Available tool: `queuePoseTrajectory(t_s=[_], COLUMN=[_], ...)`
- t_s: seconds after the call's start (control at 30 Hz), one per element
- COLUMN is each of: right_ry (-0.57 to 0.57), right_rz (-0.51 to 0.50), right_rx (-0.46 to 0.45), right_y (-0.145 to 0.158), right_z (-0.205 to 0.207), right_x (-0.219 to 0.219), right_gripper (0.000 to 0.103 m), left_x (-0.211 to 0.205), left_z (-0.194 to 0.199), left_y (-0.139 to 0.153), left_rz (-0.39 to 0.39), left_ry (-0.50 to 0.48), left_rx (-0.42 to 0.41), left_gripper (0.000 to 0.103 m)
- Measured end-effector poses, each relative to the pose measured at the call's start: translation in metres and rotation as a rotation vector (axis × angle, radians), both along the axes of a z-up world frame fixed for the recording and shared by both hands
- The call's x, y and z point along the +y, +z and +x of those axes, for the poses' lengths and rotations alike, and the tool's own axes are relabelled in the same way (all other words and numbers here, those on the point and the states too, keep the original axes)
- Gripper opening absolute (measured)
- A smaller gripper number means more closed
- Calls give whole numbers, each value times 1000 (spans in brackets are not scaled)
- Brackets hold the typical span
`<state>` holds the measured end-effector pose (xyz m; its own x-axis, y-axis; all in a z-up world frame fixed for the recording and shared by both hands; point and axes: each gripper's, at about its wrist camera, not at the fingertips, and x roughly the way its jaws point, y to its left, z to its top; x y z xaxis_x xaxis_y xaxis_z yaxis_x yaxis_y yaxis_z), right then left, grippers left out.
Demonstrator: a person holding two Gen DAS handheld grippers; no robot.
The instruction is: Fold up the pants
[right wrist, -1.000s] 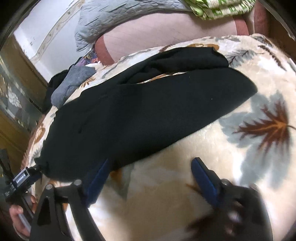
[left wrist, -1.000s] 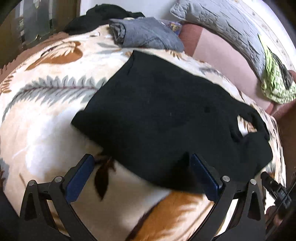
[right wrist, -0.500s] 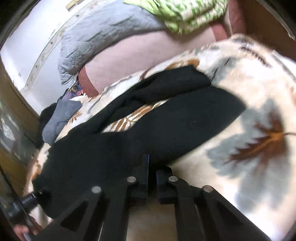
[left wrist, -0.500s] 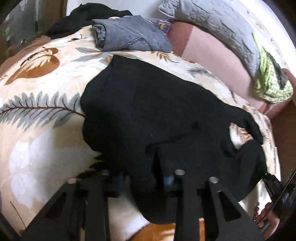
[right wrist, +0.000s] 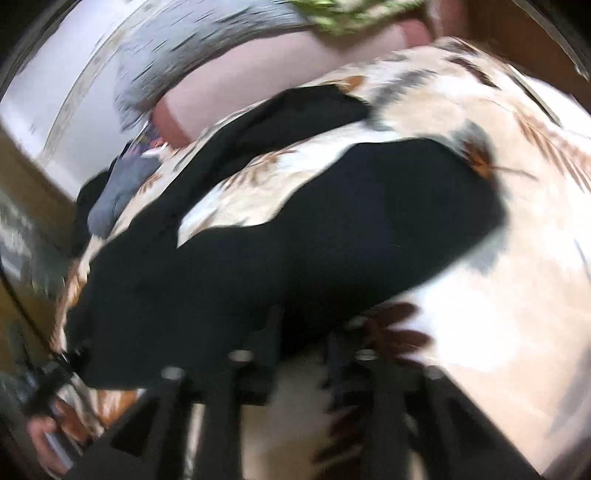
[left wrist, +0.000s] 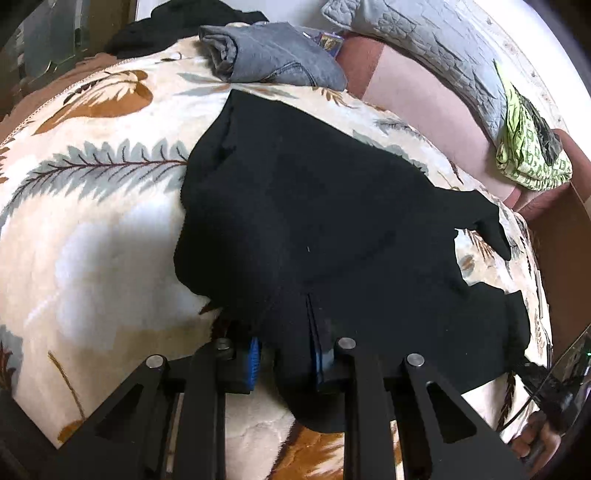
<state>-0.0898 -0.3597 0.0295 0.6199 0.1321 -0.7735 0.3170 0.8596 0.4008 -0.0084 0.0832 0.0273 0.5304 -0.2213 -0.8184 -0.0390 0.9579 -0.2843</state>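
Note:
Black pants (left wrist: 325, 221) lie spread on a leaf-patterned blanket (left wrist: 92, 229) on a bed. My left gripper (left wrist: 284, 360) is shut on the near edge of the pants, with black cloth bunched between its blue pads. In the blurred right wrist view the pants (right wrist: 332, 236) run from lower left to right, with a strip of blanket showing between two dark parts. My right gripper (right wrist: 299, 339) is shut on the near edge of the pants. The other hand and gripper (right wrist: 48, 384) show at the lower left.
Folded grey jeans (left wrist: 269, 55) and a dark garment (left wrist: 184, 22) lie at the far end of the bed. A grey quilted pillow (left wrist: 424, 48) and a green patterned cloth (left wrist: 528, 147) lie along the pink headboard side. A wooden bed edge is at the right.
Both grippers went from open to shut on the near edge of the pants. The pants have been pulled and bunched toward me, and the right wrist view is now blurred by motion.

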Motion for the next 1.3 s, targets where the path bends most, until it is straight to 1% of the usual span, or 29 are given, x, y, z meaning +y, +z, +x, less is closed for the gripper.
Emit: queuePoseTrajectory(t_s=[0.03,0.1,0.13,0.27,0.33,0.37,0.4,0.43,0.47,0.5,0.6,0.63,0.7,0.8,0.83,0.87,0.9,0.93,0.97,1.0,1.07,1.1,1.13,1.17,1.23,1.3], right_ry=[-43,-136,-162,-235,-239,-236,-227,-212,-225,-246,-279,-283,-281,-262,-247,-242,-239,-241,-241,-242,-233,-221,-210,-195,-166,-113], right_rz=[-15,-38,-35,21,22,0,-33,-38,-30,-47,-131,-151,-179,-169,-167,-201,-236,-266,-280,-299,-322,-323,-318,-310,-297,-271], right_rx=[-17,-23,-13,36,15,10,18,34,24,3,-64,-62,-15,106,135,119,114,118,112,99,68,46,27,7,-25,-58], right_y=[5,9,9,-11,-17,-17,-16,-16,-11,-4,30,35,31,1,-9,-8,-3,3,6,12,24,31,36,40,47,55], right_z=[-7,-16,-16,2,11,15,20,23,21,15,-10,-15,-17,-5,-2,-3,-4,-3,-4,-5,-7,-8,-7,-8,-6,0], right_x=[-12,-40,-50,-90,-97,-97,-98,-98,-96,-91,-88,-89,-90,-93,-93,-90,-86,-83,-81,-79,-74,-70,-66,-60,-53,-39], right_gripper=[48,55,60,61,61,50,33,11,10,10,10,10,10,10,11,14,16,22,30,32,35,39,47,52,52,52], left_x=[-1,-1,-2,-3,-4,-3,-4,-3,-3,-4,-1,0,0,-1,0,0,0,0,3,8,16,20,26,28,31,34], left_z=[1,1,1,-1,-1,0,0,0,0,0,-2,-2,-4,-7,-8,-10,-11,-13,-16,-19,-22,-23,-24,-25,-29,-34], left_y=[1,2,1,-2,-1,-1,-1,-1,0,0,2,2,1,-1,0,1,2,4,6,9,11,11,10,9,12,17], left_rz=[1,3,5,16,27,29,30,32,32,30,17,12,10,20,19,23,39,63,90,106,93,88,87,88,100,121], left_ry=[1,4,6,11,10,10,11,10,10,12,17,18,16,20,21,19,17,18,26,42,58,64,75,79,75,72], left_rx=[0,1,1,0,0,1,2,2,2,1,-5,-5,-2,-6,-9,-9,-9,-13,-19,-25,-22,-12,4,10,10,-4], left_gripper=[19,19,19,19,19,19,19,19,19,19,20,20,21,23,24,26,31,39,44,50,52,54,56,57,57,57])
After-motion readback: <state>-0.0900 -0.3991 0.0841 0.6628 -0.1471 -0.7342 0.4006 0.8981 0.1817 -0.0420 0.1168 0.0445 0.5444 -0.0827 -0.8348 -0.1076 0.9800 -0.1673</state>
